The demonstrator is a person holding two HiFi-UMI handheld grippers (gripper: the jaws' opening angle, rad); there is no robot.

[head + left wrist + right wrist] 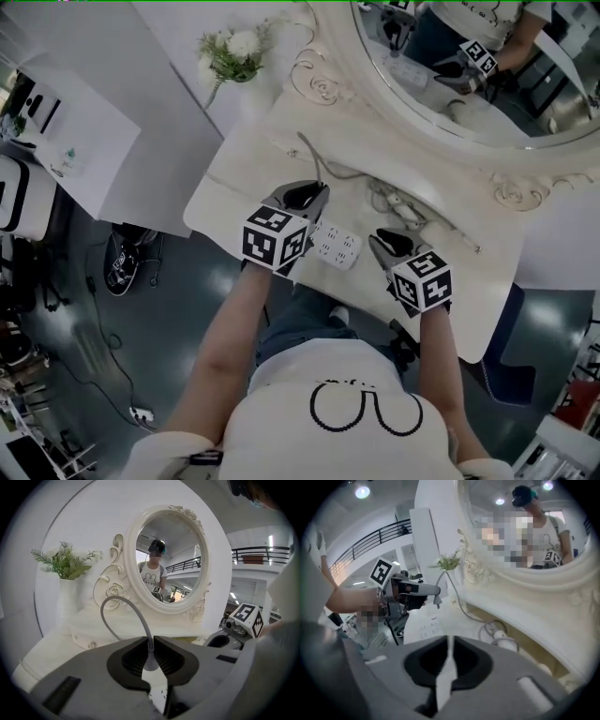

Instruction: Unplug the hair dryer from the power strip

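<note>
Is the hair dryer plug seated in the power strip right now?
No: in the right gripper view the left gripper holds the plug in the air above the power strip, clear of its sockets.

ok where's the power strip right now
In the head view the power strip lies flat on the white vanity table near its front edge, just right of the left gripper, which grips the plug.

Between the jaws of the left gripper [151, 641], the plug [150, 663] is mostly hidden, its prongs unseen.
</note>
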